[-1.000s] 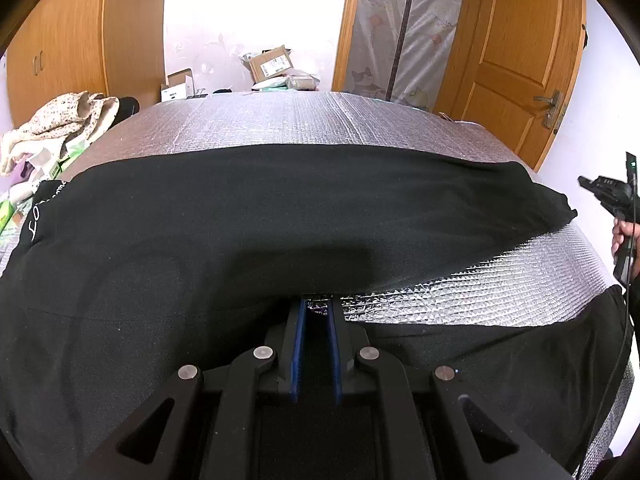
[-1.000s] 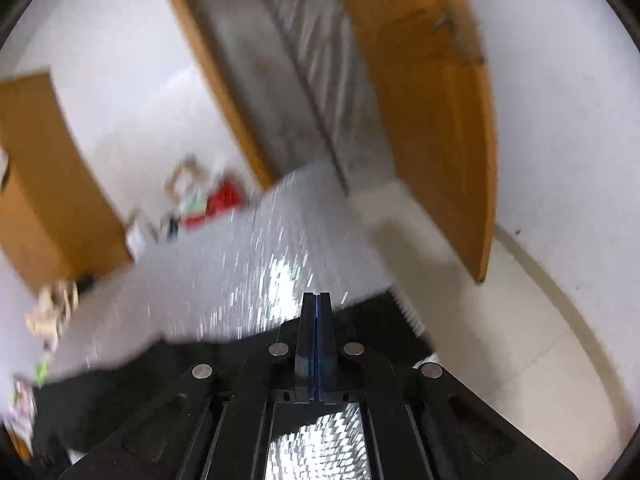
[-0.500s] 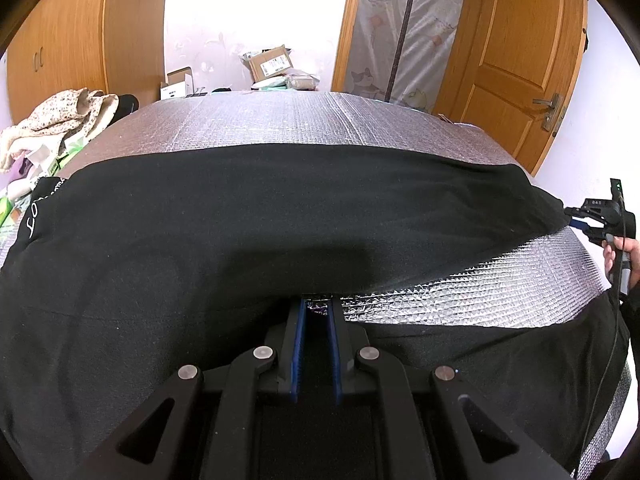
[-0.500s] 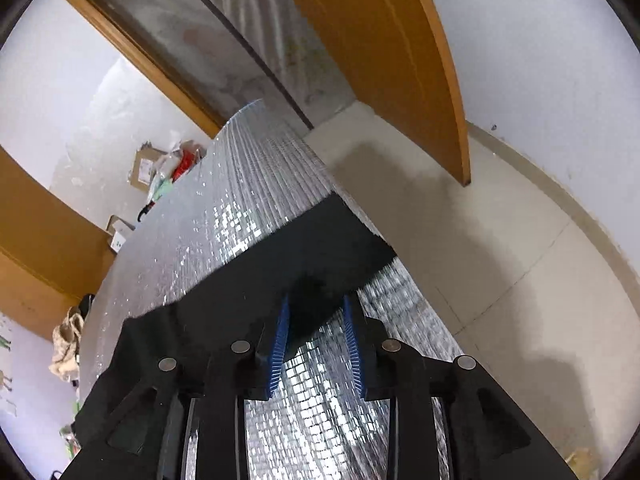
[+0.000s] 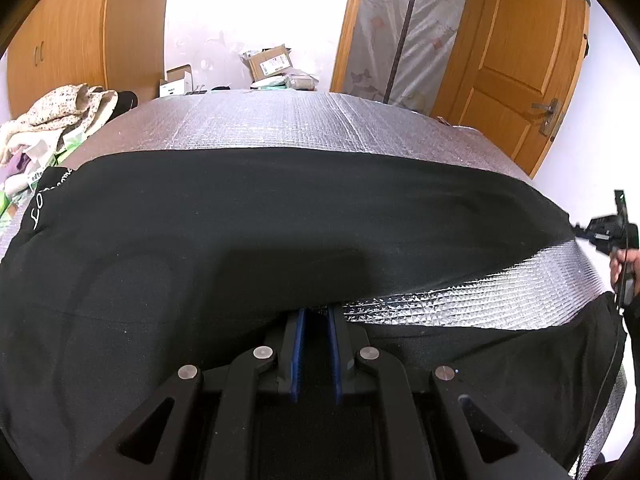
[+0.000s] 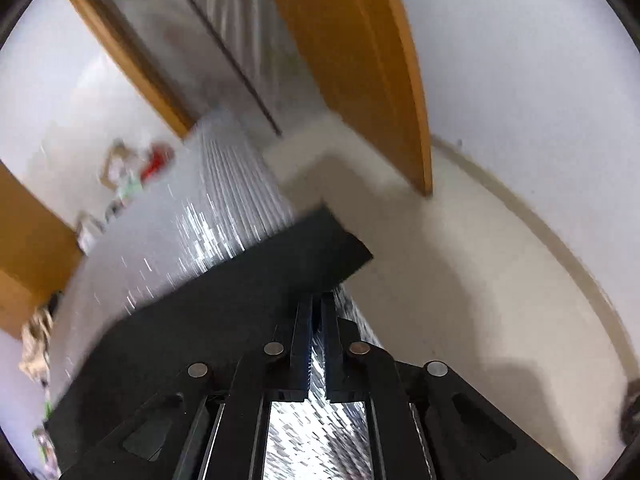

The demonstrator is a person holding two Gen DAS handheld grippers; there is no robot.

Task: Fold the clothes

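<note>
Right up close, the left gripper [image 5: 316,316] sits low at the crotch of a pair of black trousers [image 5: 248,232], its blue-padded fingers [image 5: 298,340] a little apart with dark cloth lying between them; whether they actually pinch it I cannot tell. The trousers lie spread flat across a bench covered in silver quilted foil [image 5: 304,120], waistband to the left, where a line of white lettering [image 5: 44,204] shows, and the two legs running off to the right with a wedge of bare foil between them.

Over at the far leg's hem [image 6: 336,240], the right gripper [image 6: 319,312] meets the cloth edge. Its fingers [image 6: 303,332] stand nearly together with only a slim gap, foil glinting through it, and the picture is too smeared to say whether cloth is caught. From the left camera that gripper shows at the bench's right end, held by a hand [image 5: 624,260].

Further back, a heap of floral cloth [image 5: 60,112] sits off the left corner. Beyond the bench are cardboard boxes [image 5: 270,62], a plastic-sheeted doorway [image 5: 408,32] and a wooden door [image 5: 524,64].
</note>
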